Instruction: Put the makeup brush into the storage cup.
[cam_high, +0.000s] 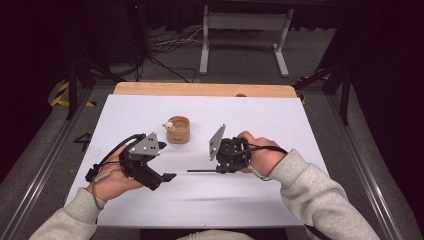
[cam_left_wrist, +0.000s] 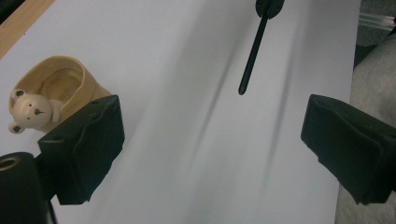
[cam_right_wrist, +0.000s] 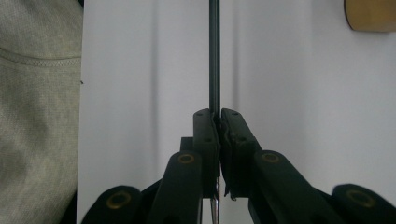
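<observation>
The right gripper (cam_right_wrist: 219, 122) has its two black jaws pressed together on a thin black rod (cam_right_wrist: 214, 56), which runs straight out from between them over the white table sheet (cam_right_wrist: 289, 93). In the high view the right gripper (cam_high: 216, 171) lies on its side in the person's right hand (cam_high: 260, 152), and the thin black rod (cam_high: 201, 171) sticks out level toward the left gripper (cam_high: 167, 176), its free end just short of that gripper's jaw tips.

The left gripper (cam_left_wrist: 212, 140) has its jaws spread wide with nothing between them. Seen from it, the rod's tip (cam_left_wrist: 243, 88) hangs ahead of the gap, nearer the right-hand jaw, apart from both. The left hand (cam_high: 112, 181) holds this gripper low over the sheet.

Beyond the left gripper, in the middle of the sheet, stands a small round tan wooden cup (cam_high: 178, 129), open at the top. A little cream bear figure (cam_high: 169, 125) sits at its rim on the left side; from the left gripper view the bear (cam_left_wrist: 30, 112) rests against the cup's wall (cam_left_wrist: 86, 84), and whether it is part of the cup cannot be told. The cup stands well apart from the rod and from both grippers.

The white sheet (cam_high: 200, 107) covers a wooden tabletop (cam_high: 200, 89), bare along the far edge.
</observation>
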